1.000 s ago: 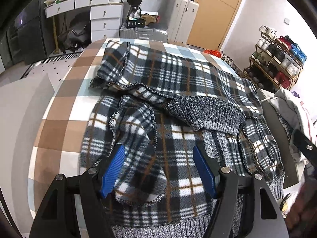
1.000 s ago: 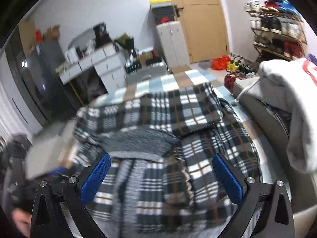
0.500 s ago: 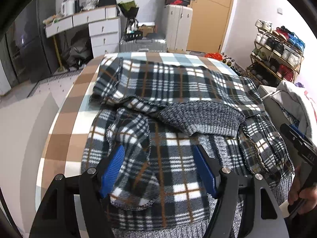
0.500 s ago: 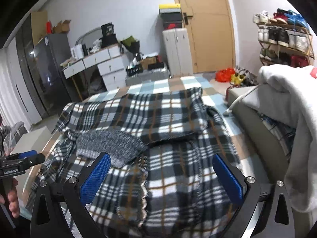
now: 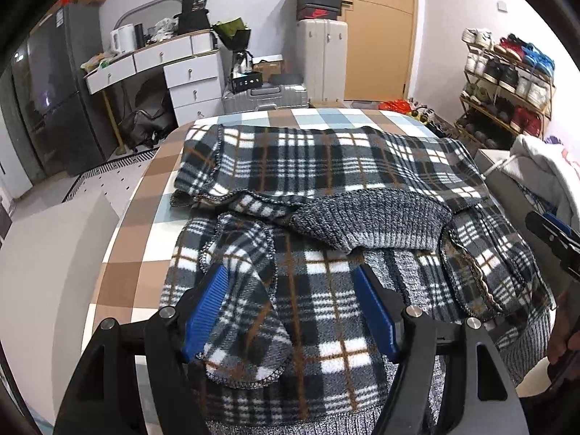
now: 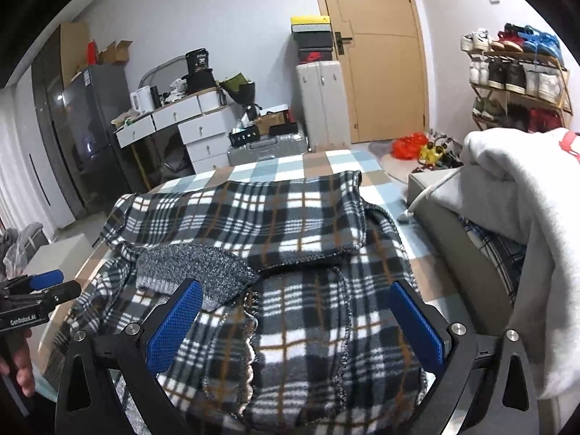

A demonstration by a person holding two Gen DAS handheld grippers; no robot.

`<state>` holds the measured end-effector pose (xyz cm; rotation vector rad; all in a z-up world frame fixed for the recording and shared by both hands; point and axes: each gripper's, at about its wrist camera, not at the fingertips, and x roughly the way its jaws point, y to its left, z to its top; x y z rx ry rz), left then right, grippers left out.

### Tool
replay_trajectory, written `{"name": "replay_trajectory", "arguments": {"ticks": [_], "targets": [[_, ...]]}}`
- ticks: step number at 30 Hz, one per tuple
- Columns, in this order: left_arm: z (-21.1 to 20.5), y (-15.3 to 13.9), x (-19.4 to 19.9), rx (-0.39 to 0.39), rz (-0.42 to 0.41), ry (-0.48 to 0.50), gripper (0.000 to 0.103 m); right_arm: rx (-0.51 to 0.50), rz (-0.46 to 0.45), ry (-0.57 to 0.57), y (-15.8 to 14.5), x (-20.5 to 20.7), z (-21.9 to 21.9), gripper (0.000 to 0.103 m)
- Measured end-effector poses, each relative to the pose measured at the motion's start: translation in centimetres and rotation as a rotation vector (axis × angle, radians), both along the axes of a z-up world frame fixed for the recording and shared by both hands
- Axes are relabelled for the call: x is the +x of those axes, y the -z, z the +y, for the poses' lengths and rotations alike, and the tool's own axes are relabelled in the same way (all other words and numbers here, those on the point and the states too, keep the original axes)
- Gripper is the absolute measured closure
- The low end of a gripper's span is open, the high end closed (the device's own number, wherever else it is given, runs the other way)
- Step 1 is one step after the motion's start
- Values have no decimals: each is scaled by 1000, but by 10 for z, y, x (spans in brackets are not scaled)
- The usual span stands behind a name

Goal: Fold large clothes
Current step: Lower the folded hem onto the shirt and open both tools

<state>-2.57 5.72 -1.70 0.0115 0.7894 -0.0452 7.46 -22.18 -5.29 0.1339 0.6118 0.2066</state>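
1. Left-wrist view: the left gripper [image 5: 290, 311] hovers with its blue-padded jaws spread, gripping nothing; a loose sleeve flap [image 5: 243, 290] of the black, white and brown plaid fleece garment [image 5: 326, 166] lies between them at 6 o'clock.
2. Right-wrist view: the right gripper [image 6: 295, 320] is likewise spread wide and empty over the garment's right half, at 6 o'clock in its frame.
3. The garment sprawls half-folded across the bed, a grey ribbed knit cuff [image 5: 373, 221] lying across its middle.
4. Risk, as I judge it: closing the left jaws here may pinch only the top flap, so the layers underneath would drag and bunch.
5. Risk: the fleece is soft and thick; an uneven lift by the two hands would probably skew the fold line or tip the cuff out of place.
6. Surface: a checked brown, white and pale-blue bedsheet [image 5: 134, 253], soft enough to ruck up under a dragged garment.
7. Room, left to right: dark fridge [image 5: 54, 108] at 10 o'clock, white drawer desk [image 5: 174, 69], grey suitcase [image 5: 320, 58] at 12, wooden door [image 5: 377, 29], shoe rack [image 5: 507, 87] at 2.
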Motion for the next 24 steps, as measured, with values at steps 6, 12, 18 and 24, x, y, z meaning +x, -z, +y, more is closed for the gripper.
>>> {"name": "replay_trajectory", "arguments": {"ticks": [6, 12, 18, 24], "targets": [[7, 2, -1, -2, 1, -47, 35, -14, -6, 23, -1, -4, -5, 0], [22, 7, -9, -49, 30, -81, 35, -47, 4, 67, 1, -6, -13, 0], [38, 8, -28, -52, 80, -99, 35, 24, 42, 111, 1, -10, -34, 0], [64, 16, -49, -87, 174, -106, 35, 40, 59, 115, 2, -19, -42, 0]]}}
